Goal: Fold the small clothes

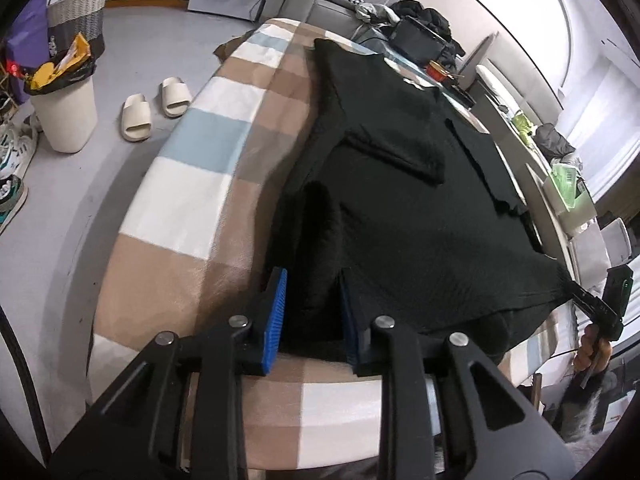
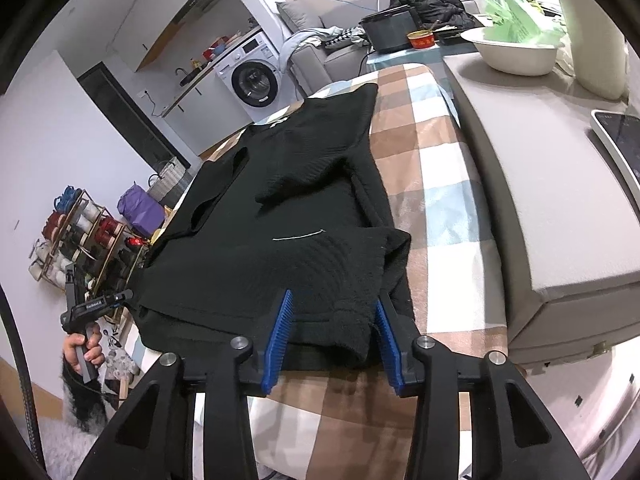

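Note:
A black knit garment (image 1: 400,200) lies spread on a checked blanket (image 1: 192,184), with one sleeve folded across its middle. My left gripper (image 1: 312,280) is at the garment's near left corner. A raised bunch of black cloth fills the gap between its blue pads, which press on it. In the right wrist view the same garment (image 2: 280,240) lies flat. My right gripper (image 2: 334,298) straddles the near right corner, its jaws apart, with a folded cuff lying loose between them. Each gripper also shows small in the other's view: the left gripper (image 2: 126,294) and the right gripper (image 1: 576,292).
A grey padded bench (image 2: 540,200) runs along the blanket's right side with a white bowl (image 2: 508,52) on it. A bin (image 1: 64,116) and slippers (image 1: 156,108) stand on the floor to the left. A shoe rack (image 2: 80,232) and a washing machine (image 2: 252,80) are farther off.

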A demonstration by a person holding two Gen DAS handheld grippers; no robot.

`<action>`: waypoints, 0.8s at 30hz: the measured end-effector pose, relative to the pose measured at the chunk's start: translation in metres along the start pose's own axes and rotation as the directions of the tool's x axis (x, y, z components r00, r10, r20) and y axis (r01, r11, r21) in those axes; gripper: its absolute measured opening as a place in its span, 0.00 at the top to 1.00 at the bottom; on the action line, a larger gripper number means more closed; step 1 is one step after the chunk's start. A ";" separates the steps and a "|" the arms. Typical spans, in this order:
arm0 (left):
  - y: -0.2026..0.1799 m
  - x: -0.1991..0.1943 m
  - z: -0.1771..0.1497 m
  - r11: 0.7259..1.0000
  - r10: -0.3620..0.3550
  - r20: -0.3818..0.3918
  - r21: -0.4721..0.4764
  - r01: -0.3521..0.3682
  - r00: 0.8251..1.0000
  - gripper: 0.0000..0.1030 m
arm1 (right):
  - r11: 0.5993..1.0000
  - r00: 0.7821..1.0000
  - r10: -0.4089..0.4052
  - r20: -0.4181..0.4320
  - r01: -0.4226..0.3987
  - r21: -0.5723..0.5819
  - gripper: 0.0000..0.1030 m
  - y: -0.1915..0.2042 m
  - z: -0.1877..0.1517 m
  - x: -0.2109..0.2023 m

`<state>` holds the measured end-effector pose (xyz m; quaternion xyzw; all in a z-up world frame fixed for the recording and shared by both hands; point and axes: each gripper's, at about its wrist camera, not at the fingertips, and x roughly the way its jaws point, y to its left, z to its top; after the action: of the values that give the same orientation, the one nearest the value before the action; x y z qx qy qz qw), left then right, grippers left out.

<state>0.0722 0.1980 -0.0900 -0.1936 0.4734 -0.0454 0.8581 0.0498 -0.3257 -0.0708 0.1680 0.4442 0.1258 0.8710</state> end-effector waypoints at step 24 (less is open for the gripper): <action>-0.015 -0.050 0.007 0.991 -0.133 0.200 0.015 0.132 0.971 0.94 | 0.994 0.980 0.084 0.181 -0.094 0.048 0.92 -0.004 0.010 -0.028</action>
<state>0.0526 0.1997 -0.0414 -0.2275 0.3706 -0.0833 0.8966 0.0420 -0.3413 -0.0461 0.2229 0.3598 0.1367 0.8956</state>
